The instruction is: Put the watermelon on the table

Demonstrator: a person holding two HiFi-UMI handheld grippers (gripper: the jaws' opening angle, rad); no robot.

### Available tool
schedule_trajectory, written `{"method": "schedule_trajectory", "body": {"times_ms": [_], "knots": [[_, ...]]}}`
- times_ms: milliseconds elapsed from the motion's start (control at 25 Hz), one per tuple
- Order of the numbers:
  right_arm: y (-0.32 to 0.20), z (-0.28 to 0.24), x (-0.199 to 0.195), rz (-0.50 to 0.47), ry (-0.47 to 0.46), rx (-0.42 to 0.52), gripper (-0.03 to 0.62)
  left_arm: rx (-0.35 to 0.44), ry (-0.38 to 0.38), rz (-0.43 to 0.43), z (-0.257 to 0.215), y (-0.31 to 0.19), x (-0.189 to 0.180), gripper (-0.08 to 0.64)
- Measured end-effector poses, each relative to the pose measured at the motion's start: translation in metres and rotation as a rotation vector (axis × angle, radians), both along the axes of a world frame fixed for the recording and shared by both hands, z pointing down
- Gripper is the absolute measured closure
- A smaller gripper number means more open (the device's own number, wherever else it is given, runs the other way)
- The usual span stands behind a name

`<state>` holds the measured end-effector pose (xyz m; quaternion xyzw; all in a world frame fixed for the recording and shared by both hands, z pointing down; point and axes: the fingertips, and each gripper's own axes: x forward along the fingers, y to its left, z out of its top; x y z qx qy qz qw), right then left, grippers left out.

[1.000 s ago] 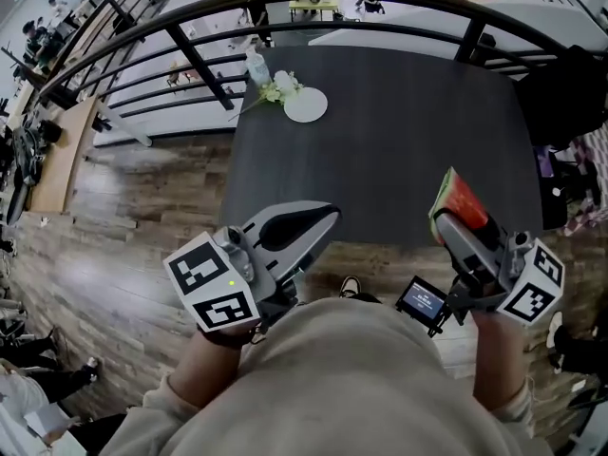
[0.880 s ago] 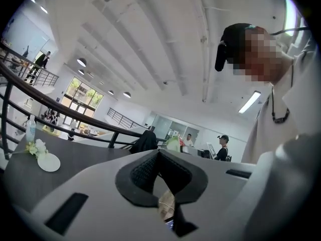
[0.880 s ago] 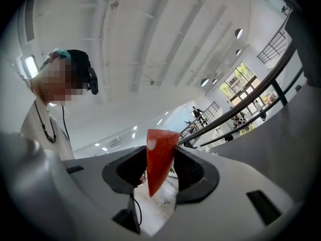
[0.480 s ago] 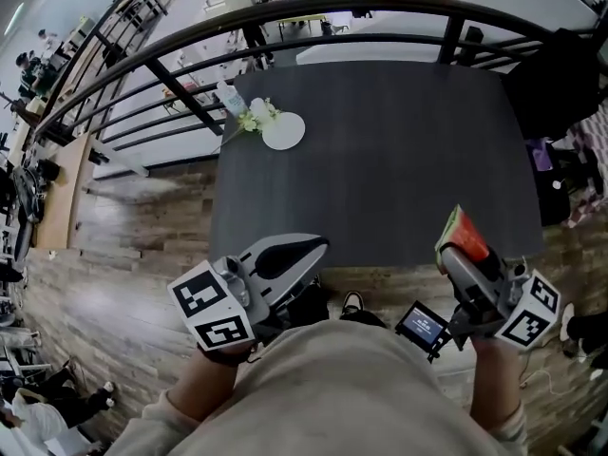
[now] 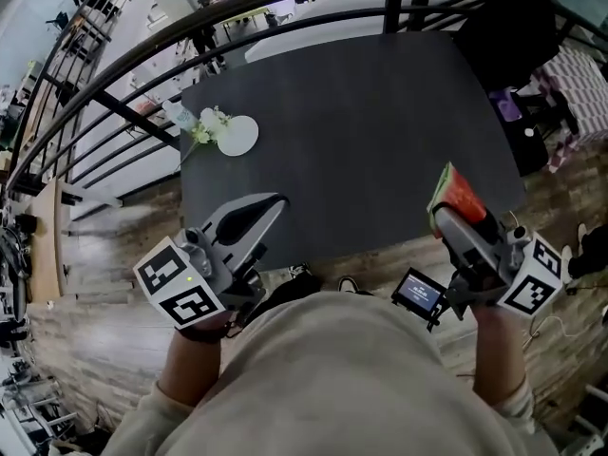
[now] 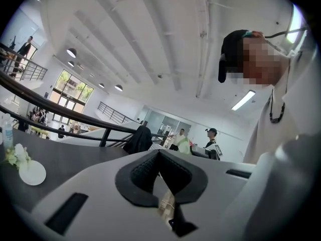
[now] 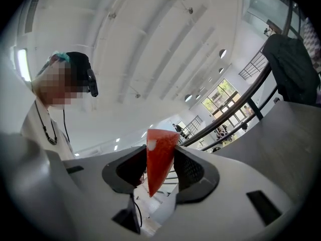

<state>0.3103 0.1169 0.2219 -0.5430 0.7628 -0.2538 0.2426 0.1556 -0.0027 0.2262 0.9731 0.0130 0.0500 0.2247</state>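
A red watermelon slice (image 5: 457, 192) with a green rind stands upright in my right gripper (image 5: 448, 215), which is shut on it above the near right corner of the dark table (image 5: 361, 112). In the right gripper view the red wedge (image 7: 158, 152) sits pinched between the two black pads (image 7: 188, 170). My left gripper (image 5: 276, 201) hangs over the table's near left edge, shut, with nothing in it. In the left gripper view its pads (image 6: 145, 170) meet at the tip, and the table top (image 6: 65, 159) stretches away beyond them.
A white plate (image 5: 237, 135), a small bunch of flowers (image 5: 205, 124) and a bottle (image 5: 176, 113) stand at the table's far left corner. A curved black railing (image 5: 142, 55) runs behind the table. A dark jacket (image 5: 503, 22) hangs at the far right. Wooden floor lies to the left.
Both grippers have shifted along the table's near edge while the view swung, so the table now lies turned and further left. The right gripper still holds the watermelon slice; the left stays shut.
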Motion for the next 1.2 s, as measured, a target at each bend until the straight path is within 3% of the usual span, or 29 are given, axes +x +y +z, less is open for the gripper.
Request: {"method": "schedule_trajectory", "body": {"times_ms": [280,560,920,1200], "knots": [[-0.036,0.000,0.002,0.036,0.005,-0.020,0.411,-0.015,0.013,0.047,0.003,-0.036,0.006,0.558],[-0.112,-0.011,-0.023,0.012,0.052,-0.035,0.411,-0.048,0.033,0.062,0.008,-0.097,-0.022,0.558],[-0.184,-0.031,-0.073,0.008,0.109,-0.082,0.411,-0.048,0.012,0.270,0.026,-0.113,-0.070,0.558],[-0.203,-0.029,-0.081,0.018,0.136,-0.113,0.411,-0.049,0.104,0.402,0.023,-0.105,-0.083,0.558]]}}
